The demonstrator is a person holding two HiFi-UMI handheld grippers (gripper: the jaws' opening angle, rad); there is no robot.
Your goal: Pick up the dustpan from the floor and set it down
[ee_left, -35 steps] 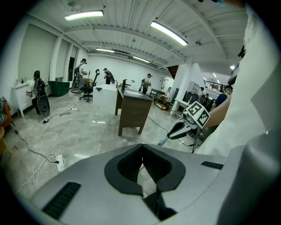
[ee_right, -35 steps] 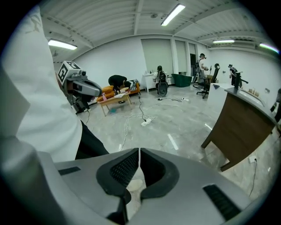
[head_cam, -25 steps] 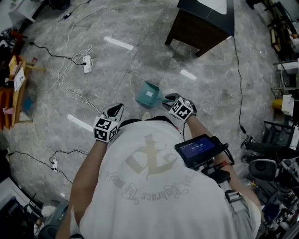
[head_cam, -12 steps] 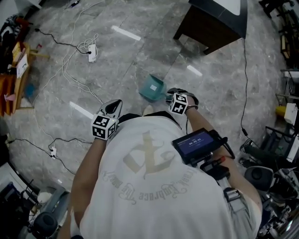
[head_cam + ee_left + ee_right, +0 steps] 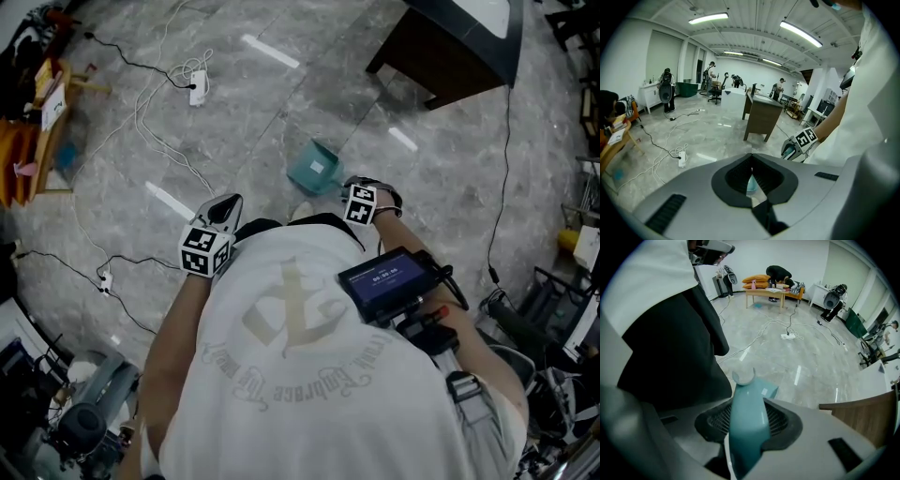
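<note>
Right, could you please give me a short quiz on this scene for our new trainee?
1. True or false: the left gripper holds the teal dustpan.
2. What stands between the right gripper's jaws? A) a cable B) the dustpan's handle C) nothing
3. Which piece of furniture stands beyond the dustpan in the head view?
Key: 1 false: it is shut and empty. 2 B: those jaws are closing round it. 3 the dark wooden desk.
</note>
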